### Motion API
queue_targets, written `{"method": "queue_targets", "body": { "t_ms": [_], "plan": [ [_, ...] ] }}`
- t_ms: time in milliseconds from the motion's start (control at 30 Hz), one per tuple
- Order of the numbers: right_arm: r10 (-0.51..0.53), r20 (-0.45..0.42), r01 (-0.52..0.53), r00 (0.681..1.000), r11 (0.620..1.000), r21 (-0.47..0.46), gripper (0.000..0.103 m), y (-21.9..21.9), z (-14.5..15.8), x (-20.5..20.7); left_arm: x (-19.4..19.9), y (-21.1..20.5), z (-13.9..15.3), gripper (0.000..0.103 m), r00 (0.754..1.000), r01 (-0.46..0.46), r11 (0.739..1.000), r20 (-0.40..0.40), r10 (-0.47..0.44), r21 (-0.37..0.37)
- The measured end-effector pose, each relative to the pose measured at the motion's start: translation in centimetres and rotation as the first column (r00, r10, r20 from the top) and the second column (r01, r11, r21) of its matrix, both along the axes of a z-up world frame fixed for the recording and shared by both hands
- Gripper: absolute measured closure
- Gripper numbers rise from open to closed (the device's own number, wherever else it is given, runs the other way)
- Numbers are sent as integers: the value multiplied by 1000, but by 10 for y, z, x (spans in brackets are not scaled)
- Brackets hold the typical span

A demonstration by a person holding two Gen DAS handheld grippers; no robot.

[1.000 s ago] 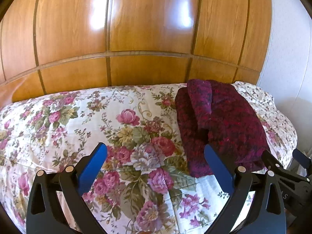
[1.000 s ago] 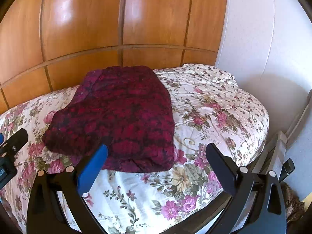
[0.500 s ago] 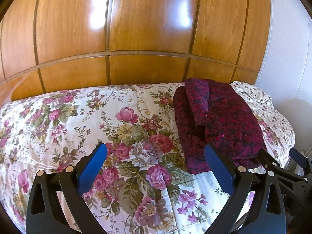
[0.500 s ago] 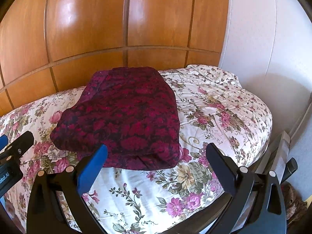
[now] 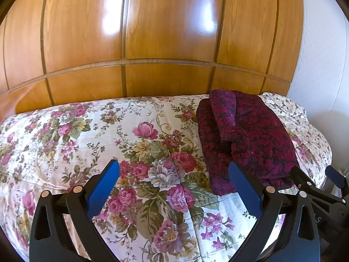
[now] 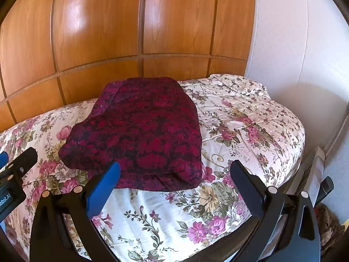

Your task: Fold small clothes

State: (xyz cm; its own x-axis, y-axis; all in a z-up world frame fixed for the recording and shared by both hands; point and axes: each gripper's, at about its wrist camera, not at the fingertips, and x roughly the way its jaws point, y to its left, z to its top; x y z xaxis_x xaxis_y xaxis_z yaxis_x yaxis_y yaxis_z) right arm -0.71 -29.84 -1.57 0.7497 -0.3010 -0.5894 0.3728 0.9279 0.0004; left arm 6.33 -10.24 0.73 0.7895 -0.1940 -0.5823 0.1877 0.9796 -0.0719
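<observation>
A dark red patterned garment lies folded on the floral bedspread, toward the bed's right end. In the right wrist view the garment fills the middle, a thick rectangle with a sleeve fold at its left. My left gripper hangs open above the bedspread, left of the garment, holding nothing. My right gripper is open too, just in front of the garment's near edge, not touching it. The right gripper's black body shows at the lower right of the left wrist view.
A glossy wooden panelled wall runs behind the bed. A white wall closes the right side. The bed's edge drops off at the right, with a white radiator-like object and a brown item on the floor.
Both grippers have drawn back and slightly up from the bed, so the garment sits farther away in both views. The garment has not moved. Both grippers stayed open.
</observation>
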Motion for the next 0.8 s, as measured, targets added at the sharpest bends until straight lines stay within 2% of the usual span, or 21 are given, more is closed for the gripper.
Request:
{"method": "queue_targets", "body": {
  "t_ms": [800],
  "plan": [
    [-6, 27, 6, 1000, 1000, 10, 2, 0, 5, -10, -16, 2, 17, 4, 999, 5, 1000, 49, -5, -3]
  ]
}}
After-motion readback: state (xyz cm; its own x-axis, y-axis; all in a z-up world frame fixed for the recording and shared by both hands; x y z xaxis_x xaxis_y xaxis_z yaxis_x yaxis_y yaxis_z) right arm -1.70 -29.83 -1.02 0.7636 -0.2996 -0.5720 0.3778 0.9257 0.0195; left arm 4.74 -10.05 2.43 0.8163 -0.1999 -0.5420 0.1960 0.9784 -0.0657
